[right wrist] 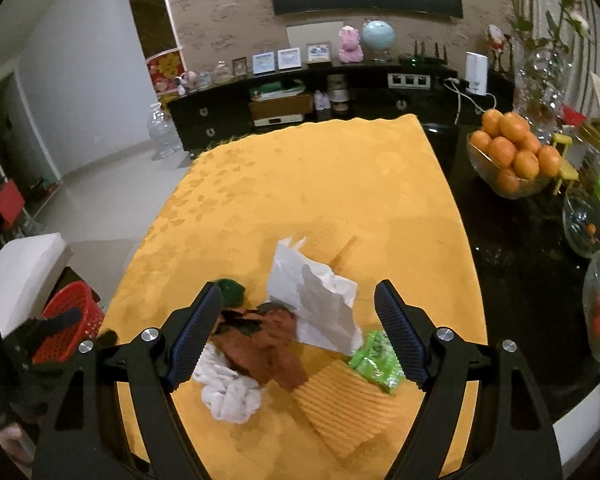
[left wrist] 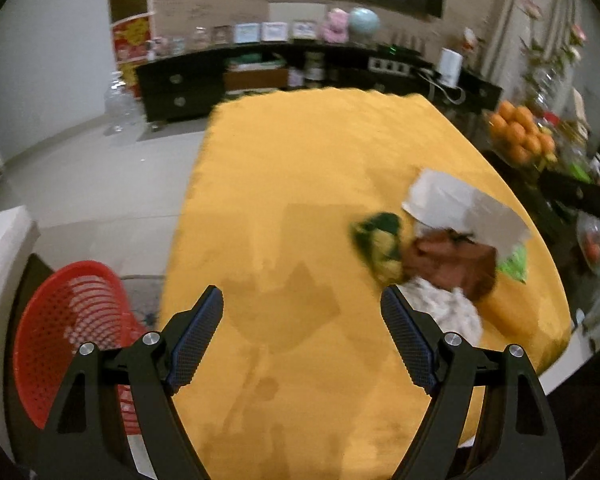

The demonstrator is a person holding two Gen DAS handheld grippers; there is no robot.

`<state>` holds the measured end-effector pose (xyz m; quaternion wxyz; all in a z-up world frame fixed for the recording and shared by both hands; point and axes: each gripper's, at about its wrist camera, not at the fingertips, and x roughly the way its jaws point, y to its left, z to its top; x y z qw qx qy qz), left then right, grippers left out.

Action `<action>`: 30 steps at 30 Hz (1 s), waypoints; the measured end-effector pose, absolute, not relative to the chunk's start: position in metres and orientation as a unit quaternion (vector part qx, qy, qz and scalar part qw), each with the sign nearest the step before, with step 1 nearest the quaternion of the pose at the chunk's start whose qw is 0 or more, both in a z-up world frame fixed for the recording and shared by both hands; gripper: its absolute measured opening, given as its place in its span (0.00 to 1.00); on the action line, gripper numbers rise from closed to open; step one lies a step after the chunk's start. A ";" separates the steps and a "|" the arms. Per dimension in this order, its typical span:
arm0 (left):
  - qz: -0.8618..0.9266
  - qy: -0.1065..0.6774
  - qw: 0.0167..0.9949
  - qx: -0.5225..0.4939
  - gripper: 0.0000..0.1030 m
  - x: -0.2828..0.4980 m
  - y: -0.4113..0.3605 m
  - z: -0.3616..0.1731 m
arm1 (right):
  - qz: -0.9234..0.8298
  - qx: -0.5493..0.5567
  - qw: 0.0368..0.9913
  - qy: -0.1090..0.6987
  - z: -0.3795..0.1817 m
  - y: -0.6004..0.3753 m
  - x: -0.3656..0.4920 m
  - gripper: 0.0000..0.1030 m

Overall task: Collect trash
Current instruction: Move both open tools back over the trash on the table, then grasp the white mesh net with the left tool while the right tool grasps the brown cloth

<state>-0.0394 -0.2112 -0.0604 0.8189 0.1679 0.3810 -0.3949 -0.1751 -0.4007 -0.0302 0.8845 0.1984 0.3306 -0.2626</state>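
Observation:
A pile of trash lies on the yellow tablecloth [right wrist: 300, 184]: a white paper bag [right wrist: 316, 300], a brown wrapper [right wrist: 260, 344], a crumpled white tissue [right wrist: 228, 392], a green packet [right wrist: 376, 356], a dark green wrapper [right wrist: 230, 290] and a ridged yellow piece [right wrist: 344, 400]. My right gripper [right wrist: 298, 316] is open above the pile, empty. My left gripper [left wrist: 302, 320] is open and empty over bare cloth, left of the pile [left wrist: 440, 248]. A red basket [left wrist: 68, 336] sits beside the table at the left; it also shows in the right wrist view [right wrist: 70, 320].
A bowl of oranges [right wrist: 512, 156] and glass jars [right wrist: 588, 220] stand on the dark surface to the right. A white block [right wrist: 24, 272] sits by the basket. A black cabinet [right wrist: 300, 104] lines the far wall.

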 end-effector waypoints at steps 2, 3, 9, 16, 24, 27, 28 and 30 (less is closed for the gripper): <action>-0.405 0.390 0.810 0.168 0.76 -0.042 -0.221 -0.064 | -0.266 0.205 0.882 0.330 -0.031 -0.406 -0.181 0.74; -0.410 0.394 0.805 0.166 0.76 -0.044 -0.225 -0.066 | -0.267 0.208 0.881 0.329 -0.031 -0.408 -0.182 0.74; -0.449 0.419 0.774 0.157 0.76 -0.060 -0.247 -0.081 | -0.267 0.219 0.880 0.327 -0.033 -0.415 -0.185 0.74; -0.476 0.430 0.747 0.175 0.76 -0.078 -0.278 -0.102 | -0.260 0.219 0.881 0.329 -0.033 -0.415 -0.183 0.74; -0.491 0.442 0.731 0.170 0.44 -0.076 -0.285 -0.114 | -0.256 0.223 0.879 0.336 -0.037 -0.417 -0.180 0.74; -0.495 0.435 0.732 0.174 0.36 -0.079 -0.281 -0.111 | -0.253 0.223 0.878 0.339 -0.040 -0.416 -0.177 0.74; -0.494 0.435 0.733 0.174 0.34 -0.079 -0.280 -0.110 | -0.252 0.222 0.878 0.340 -0.041 -0.415 -0.176 0.74; -0.490 0.434 0.737 0.171 0.32 -0.076 -0.276 -0.107 | -0.248 0.223 0.879 0.342 -0.042 -0.416 -0.174 0.74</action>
